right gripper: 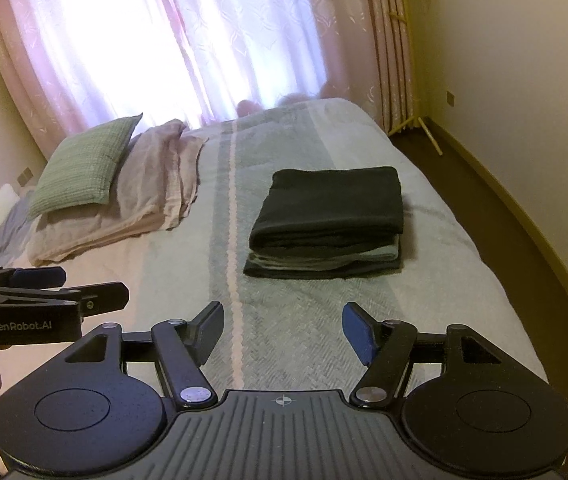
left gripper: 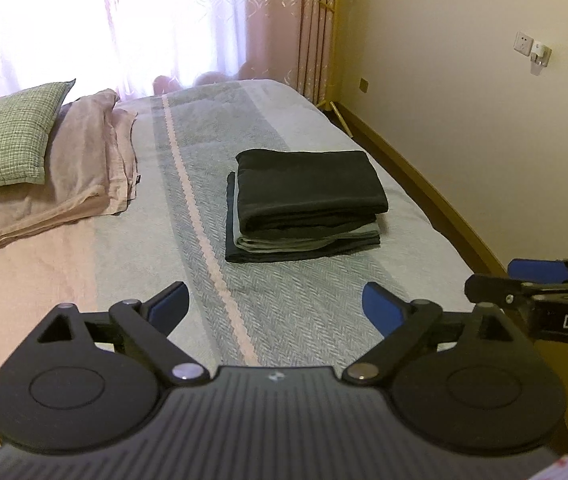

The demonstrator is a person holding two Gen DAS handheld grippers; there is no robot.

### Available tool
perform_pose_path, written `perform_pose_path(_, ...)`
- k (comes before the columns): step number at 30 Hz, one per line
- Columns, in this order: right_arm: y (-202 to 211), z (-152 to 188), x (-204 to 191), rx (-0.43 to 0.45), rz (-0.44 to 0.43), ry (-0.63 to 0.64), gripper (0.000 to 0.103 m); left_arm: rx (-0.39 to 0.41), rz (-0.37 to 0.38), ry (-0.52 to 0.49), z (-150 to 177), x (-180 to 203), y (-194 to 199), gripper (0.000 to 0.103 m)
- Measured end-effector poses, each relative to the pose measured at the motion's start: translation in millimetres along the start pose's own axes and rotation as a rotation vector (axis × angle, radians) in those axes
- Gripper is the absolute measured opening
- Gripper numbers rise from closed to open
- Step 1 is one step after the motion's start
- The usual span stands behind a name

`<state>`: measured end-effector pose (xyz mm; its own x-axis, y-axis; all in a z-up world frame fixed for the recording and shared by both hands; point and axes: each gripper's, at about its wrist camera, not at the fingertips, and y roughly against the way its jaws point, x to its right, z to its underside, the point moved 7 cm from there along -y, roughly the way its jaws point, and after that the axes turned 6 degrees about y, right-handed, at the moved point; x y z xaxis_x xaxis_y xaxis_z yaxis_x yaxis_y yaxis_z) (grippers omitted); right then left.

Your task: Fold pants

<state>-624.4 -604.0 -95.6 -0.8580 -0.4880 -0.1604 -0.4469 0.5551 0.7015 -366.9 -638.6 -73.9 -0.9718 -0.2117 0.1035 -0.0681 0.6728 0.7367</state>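
Observation:
A folded pair of black pants (left gripper: 308, 184) (right gripper: 332, 204) tops a neat stack on the bed, over a grey-green folded garment (left gripper: 308, 240) and a dark one at the bottom. My left gripper (left gripper: 273, 294) hovers above the bedspread, short of the stack, open, with nothing between its blue pads. My right gripper (right gripper: 282, 310) is likewise held back from the stack, open and empty. Each gripper appears at the edge of the other's view: the right gripper (left gripper: 492, 276) on the right, the left gripper (right gripper: 91, 285) on the left.
The bed (left gripper: 275, 120) has a grey-green striped spread with a pink stripe. A green pillow (left gripper: 11, 136) leans on pink pillows (left gripper: 83, 168) at the left. Pink curtains (right gripper: 163, 40) hang behind. Dark floor (right gripper: 524, 208) and a cream wall run along the right side.

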Motion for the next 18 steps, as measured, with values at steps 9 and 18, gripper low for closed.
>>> perform_pose_path(9,0.8,1.9,-7.4,0.003,0.008,-0.001,0.063,-0.004,0.022,-0.009,5.4,-2.6,6.0,0.092)
perform_pose_path(18,-4.7,-1.6,-7.6,-0.001,0.009,0.005,0.063,0.002,0.025,-0.013,-1.8,-4.8,0.7,0.092)
